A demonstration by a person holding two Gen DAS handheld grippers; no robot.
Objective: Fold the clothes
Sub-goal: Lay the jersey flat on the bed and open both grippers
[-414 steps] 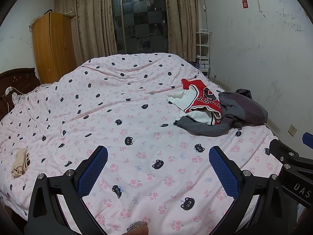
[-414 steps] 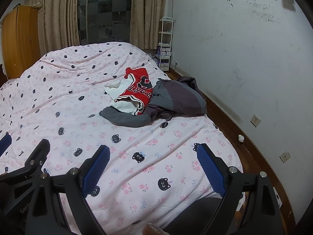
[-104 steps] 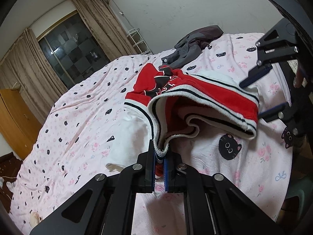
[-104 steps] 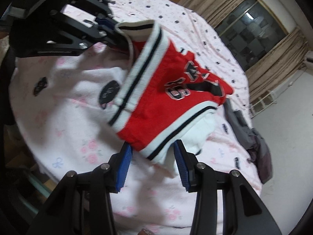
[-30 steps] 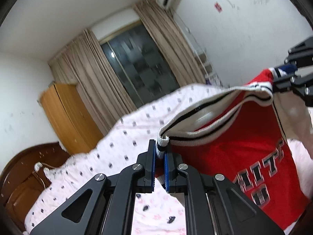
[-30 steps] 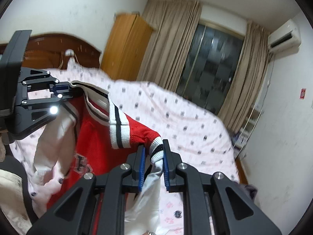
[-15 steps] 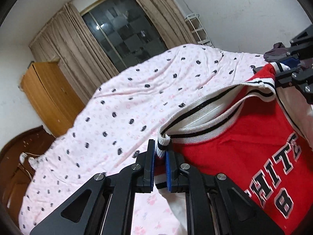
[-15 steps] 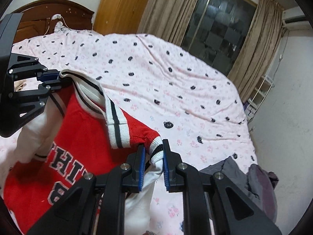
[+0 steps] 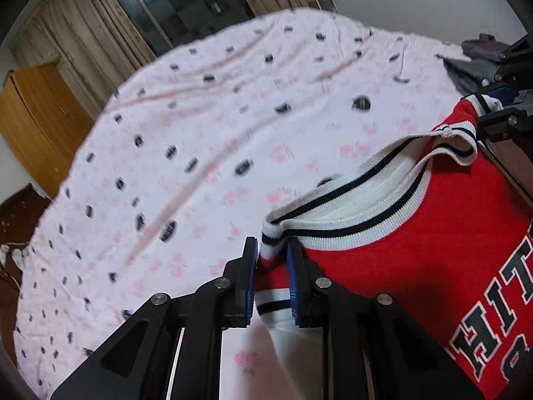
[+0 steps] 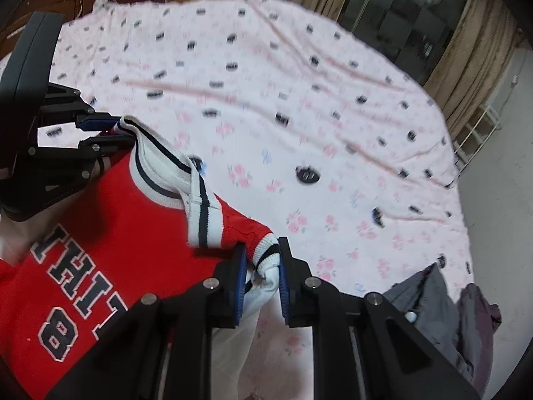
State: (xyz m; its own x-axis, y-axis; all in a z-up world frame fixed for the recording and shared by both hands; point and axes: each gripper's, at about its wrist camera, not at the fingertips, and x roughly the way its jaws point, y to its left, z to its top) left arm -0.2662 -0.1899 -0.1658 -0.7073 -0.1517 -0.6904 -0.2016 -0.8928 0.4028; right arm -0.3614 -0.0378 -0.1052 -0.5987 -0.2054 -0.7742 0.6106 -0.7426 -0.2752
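Both grippers tilt down toward the bed (image 9: 206, 140). The left gripper (image 9: 272, 260), jaws opening, has the red jersey (image 9: 416, 250) shoulder between them; the right gripper (image 10: 261, 263) pinches the other shoulder, jersey hanging between them.

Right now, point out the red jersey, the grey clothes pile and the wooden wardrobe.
red jersey (image 9: 416, 266), left wrist view, on its red chest.
grey clothes pile (image 10: 443, 303), right wrist view, on the grey fabric.
wooden wardrobe (image 9: 36, 123), left wrist view, on its door.

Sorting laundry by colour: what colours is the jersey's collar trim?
White ribbing with black stripes on the red jersey; clearest in the left wrist view.
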